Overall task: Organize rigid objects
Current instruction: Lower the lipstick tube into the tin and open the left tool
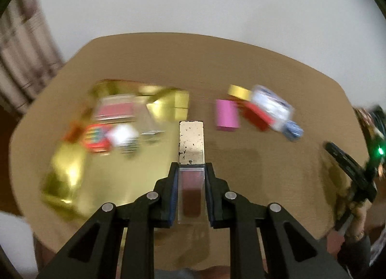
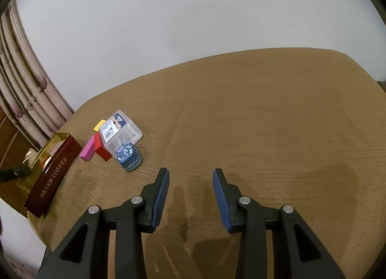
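My left gripper (image 1: 191, 164) is shut on a small clear bottle of dark red liquid with a worn gold cap (image 1: 191, 142), held above the gold tray (image 1: 135, 168). The tray holds several blurred items, among them a red tin (image 1: 96, 138) and a pink-lidded clear box (image 1: 115, 107). To its right lie a pink block (image 1: 226, 115), a red block (image 1: 256, 115), a yellow block (image 1: 238, 91), a clear plastic box (image 1: 271, 105) and a blue patterned cube (image 1: 293, 130). My right gripper (image 2: 190, 177) is open and empty over bare table; the same loose group lies to its left, with the blue cube (image 2: 127, 157) nearest.
The wooden table (image 2: 265, 122) stands against a white wall. A dark red TOFFEE box wall (image 2: 54, 175) edges the gold tray at the table's left in the right wrist view. A curtain (image 2: 21, 81) hangs at the left. The right gripper and hand (image 1: 354, 177) show at the left view's right edge.
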